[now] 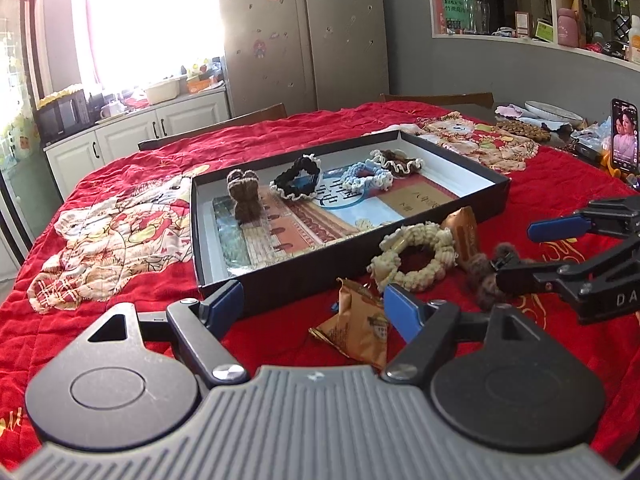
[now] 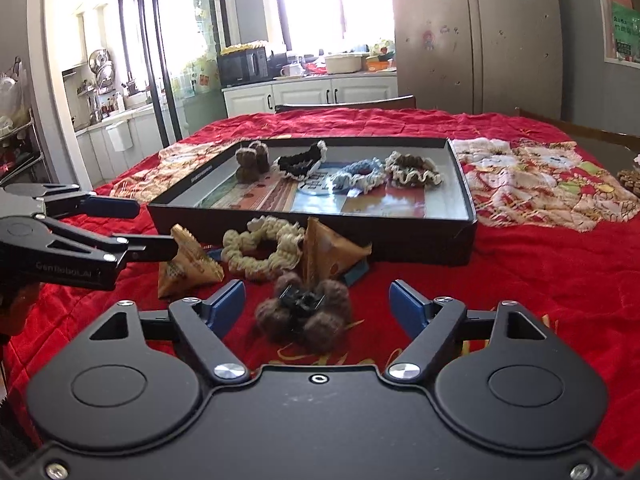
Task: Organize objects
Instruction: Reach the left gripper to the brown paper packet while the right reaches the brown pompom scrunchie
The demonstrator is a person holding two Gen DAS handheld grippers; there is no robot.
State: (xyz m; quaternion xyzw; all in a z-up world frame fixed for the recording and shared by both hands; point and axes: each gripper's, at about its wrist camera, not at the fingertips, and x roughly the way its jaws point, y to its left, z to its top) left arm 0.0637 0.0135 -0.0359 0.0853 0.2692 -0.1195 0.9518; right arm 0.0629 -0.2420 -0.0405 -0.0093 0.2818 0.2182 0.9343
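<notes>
In the left wrist view the jaws of the left gripper [image 1: 316, 308] are held wide apart with nothing clamped; a tan snack packet [image 1: 356, 332] lies on the red quilt [image 1: 120, 152] between and just beyond its blue fingertips. Farther off, a black tray [image 1: 496, 178] holds four knitted pieces — a brown clip [image 1: 245, 196] at the left, then three scrunchies. A cream scrunchie [image 1: 414, 256] lies outside, against the tray's near wall, and the right gripper [image 1: 532, 248] reaches in from the right beside a brown fuzzy hair clip [image 1: 486, 280].

In the right wrist view the right gripper's jaws are spread, empty — the brown fuzzy hair clip lies on the quilt between the fingertips, touched by neither. A second snack packet [image 2: 330, 254] stands just beyond it, beside the cream scrunchie. The left gripper enters from the left.
</notes>
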